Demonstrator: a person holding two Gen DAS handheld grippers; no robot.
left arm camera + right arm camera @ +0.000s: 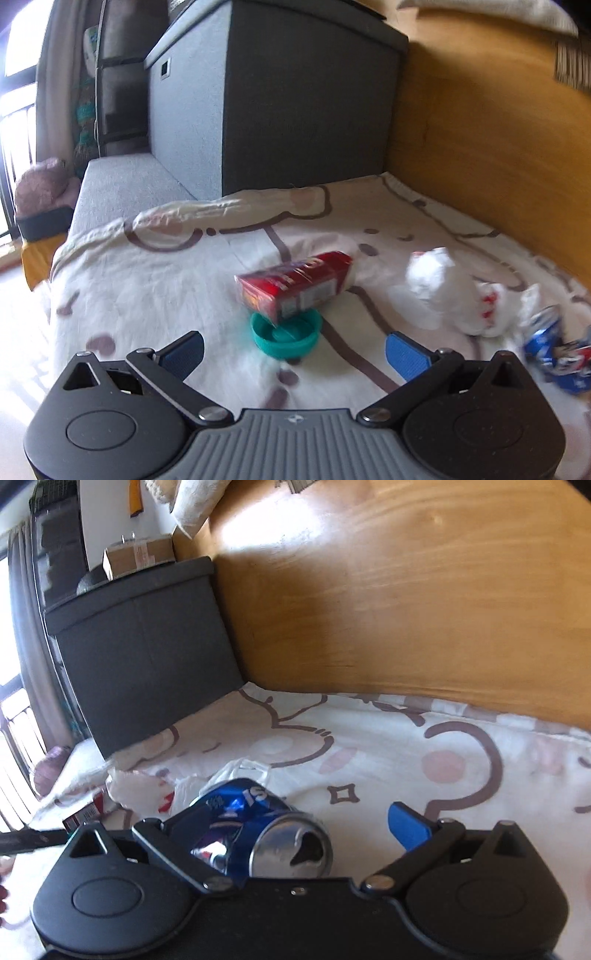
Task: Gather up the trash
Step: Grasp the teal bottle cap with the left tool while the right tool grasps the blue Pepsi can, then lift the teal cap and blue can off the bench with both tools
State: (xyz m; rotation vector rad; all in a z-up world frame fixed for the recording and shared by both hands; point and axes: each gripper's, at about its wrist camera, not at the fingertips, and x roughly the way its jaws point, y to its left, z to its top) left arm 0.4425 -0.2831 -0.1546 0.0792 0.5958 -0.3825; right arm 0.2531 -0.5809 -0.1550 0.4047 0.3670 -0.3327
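Lying uncollected on the bedsheet (147, 288) are red carton (295, 282), teal lid (285, 334), plastic bag (443, 291) and crushed can (255, 823), both grippers spread wide, empty.

Daylight is pouring in from the window (16, 40) at left, blowing it out to white. Sun is glaring off the wooden panel (280, 528). Fisheye bending is curving the edges, and motion blur is softening the bedsheet (147, 280).

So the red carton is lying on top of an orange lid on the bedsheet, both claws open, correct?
Not quite: the lid under the red carton is teal, not orange, as the left wrist view shows. The rest holds: it lies on the bedsheet, and the left claw and right claw are both open.
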